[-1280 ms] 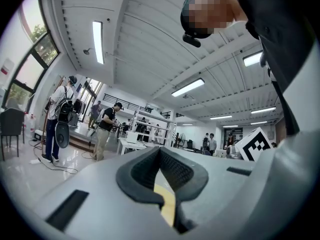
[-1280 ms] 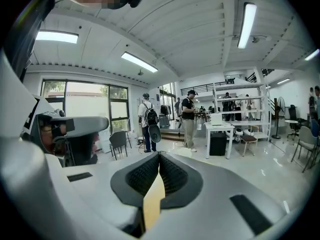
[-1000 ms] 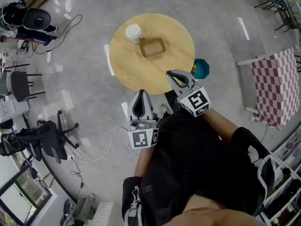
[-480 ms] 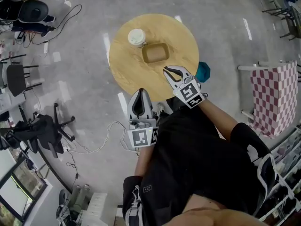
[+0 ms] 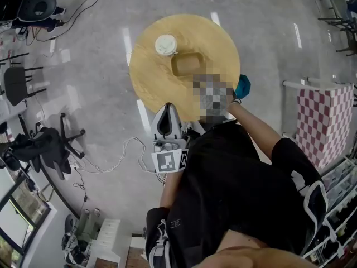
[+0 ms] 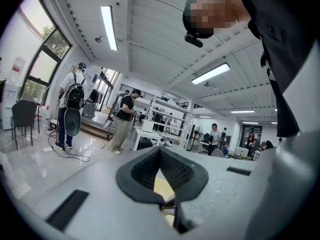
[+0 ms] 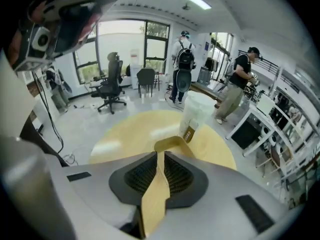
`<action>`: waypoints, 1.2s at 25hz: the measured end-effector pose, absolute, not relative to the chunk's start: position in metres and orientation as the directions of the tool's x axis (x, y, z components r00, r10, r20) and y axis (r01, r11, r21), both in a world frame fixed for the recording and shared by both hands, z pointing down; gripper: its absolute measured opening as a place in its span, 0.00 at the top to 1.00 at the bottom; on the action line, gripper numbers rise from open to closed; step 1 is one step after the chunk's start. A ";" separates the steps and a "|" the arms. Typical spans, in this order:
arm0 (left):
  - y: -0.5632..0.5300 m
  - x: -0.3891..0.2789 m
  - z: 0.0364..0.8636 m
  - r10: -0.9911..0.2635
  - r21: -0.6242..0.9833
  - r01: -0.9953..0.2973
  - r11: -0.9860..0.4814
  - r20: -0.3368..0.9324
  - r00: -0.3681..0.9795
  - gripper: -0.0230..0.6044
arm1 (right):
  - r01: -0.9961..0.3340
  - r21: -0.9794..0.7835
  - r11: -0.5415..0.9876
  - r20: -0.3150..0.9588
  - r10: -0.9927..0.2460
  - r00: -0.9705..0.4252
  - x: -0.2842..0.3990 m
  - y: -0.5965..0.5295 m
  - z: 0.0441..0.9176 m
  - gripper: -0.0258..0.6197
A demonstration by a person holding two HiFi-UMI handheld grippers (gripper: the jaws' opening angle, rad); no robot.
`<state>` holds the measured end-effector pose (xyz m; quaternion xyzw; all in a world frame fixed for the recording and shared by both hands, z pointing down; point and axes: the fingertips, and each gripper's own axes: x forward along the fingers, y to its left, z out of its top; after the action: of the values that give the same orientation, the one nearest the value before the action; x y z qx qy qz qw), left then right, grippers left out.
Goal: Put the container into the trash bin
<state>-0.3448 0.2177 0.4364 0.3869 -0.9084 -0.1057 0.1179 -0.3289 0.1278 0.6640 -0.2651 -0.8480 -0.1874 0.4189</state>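
The brown paper container lies open on the round wooden table, next to a white lidded cup. In the right gripper view the container's near rim sits just past my right gripper, with the cup behind it. The jaws are opening, a narrow slit apart, and I see nothing gripped between them. In the head view a mosaic patch hides that gripper. My left gripper hangs shut and empty at the table's near edge, tips meeting. The teal trash bin stands on the floor right of the table.
A red-checked table stands at the right and office chairs at the left. A white cable trails over the floor near my feet. People stand in the background behind the table.
My right gripper has moved from the table's near edge in toward the container and tipped downward. Its jaws have parted slightly. The left gripper has barely shifted in the view.
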 end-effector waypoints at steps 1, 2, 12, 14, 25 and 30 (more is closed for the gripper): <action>0.217 -0.347 0.438 -0.725 0.284 -0.674 0.681 0.136 -0.675 0.95 | 0.628 0.103 0.772 0.826 0.285 -0.486 -0.329 0.128 0.675 0.88; 0.217 -0.350 0.439 -0.723 0.285 -0.671 0.684 0.139 -0.677 0.95 | 0.646 0.110 0.755 0.841 0.276 -0.465 -0.330 0.127 0.685 0.85; 0.213 -0.371 0.453 -0.703 0.292 -0.646 0.705 0.168 -0.691 0.95 | 0.742 0.096 0.664 0.926 0.214 -0.312 -0.338 0.117 0.769 0.78; 0.213 -0.373 0.454 -0.701 0.292 -0.644 0.708 0.175 -0.691 0.95 | 0.757 0.092 0.647 0.935 0.206 -0.289 -0.339 0.116 0.778 0.79; 0.220 -0.377 0.459 -0.688 0.296 -0.628 0.720 0.190 -0.700 0.95 | 0.800 0.091 0.593 0.965 0.146 -0.218 -0.339 0.114 0.819 0.85; 0.228 -0.372 0.458 -0.680 0.295 -0.620 0.727 0.186 -0.709 0.95 | 0.800 0.106 0.591 0.965 0.132 -0.225 -0.336 0.113 0.819 0.88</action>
<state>-0.3720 0.2276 0.4576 0.3542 -0.9183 -0.1057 0.1421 -0.3361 0.1134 0.8194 -0.3249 -0.7167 -0.3143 0.5310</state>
